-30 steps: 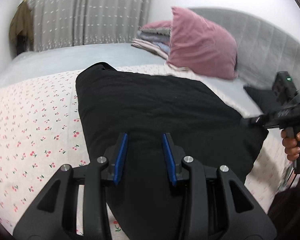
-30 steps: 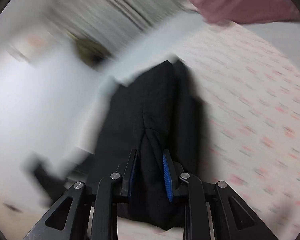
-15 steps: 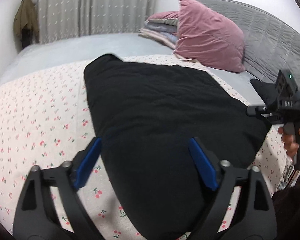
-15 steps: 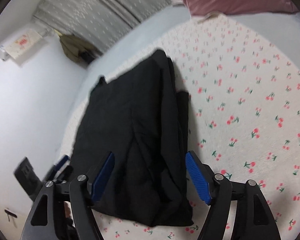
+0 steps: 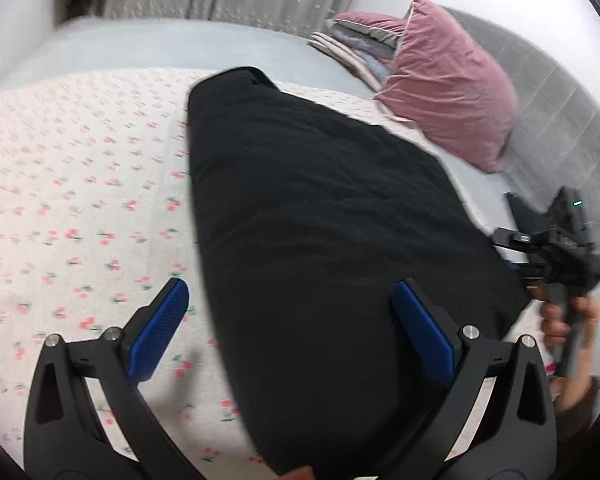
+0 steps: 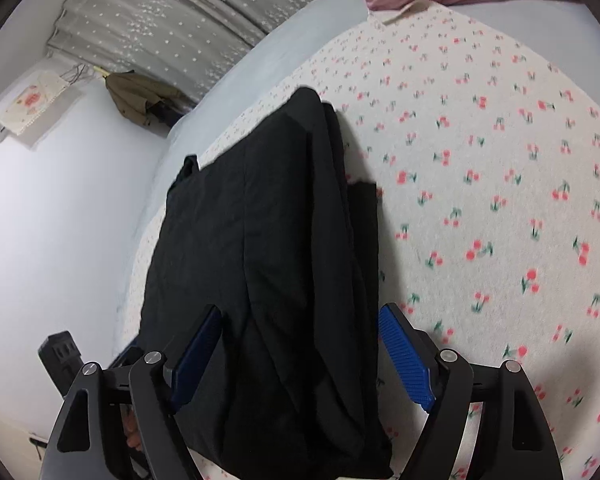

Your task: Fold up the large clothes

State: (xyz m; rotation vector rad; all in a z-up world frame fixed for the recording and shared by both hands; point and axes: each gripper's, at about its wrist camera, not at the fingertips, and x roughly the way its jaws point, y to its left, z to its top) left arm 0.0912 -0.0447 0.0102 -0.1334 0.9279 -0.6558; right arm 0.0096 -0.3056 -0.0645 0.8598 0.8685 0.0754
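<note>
Both grippers just let go: we see left gripper (image 5: 288, 328) jaws spread wide, right gripper (image 6: 300, 356) jaws also apart, having opened within last second; a second ago both pinched black cloth. Black garment (image 5: 320, 220) now lies free between and beyond both sets of jaws, pads not pressing it. We judge this fold laid down and released. Garment looks like long folded slab, layered edges along right side (image 6: 356, 216), resting on cherry-print sheet (image 5: 80, 200). Beyond jaws, far: pink pillow (image 5: 448, 100).
</note>
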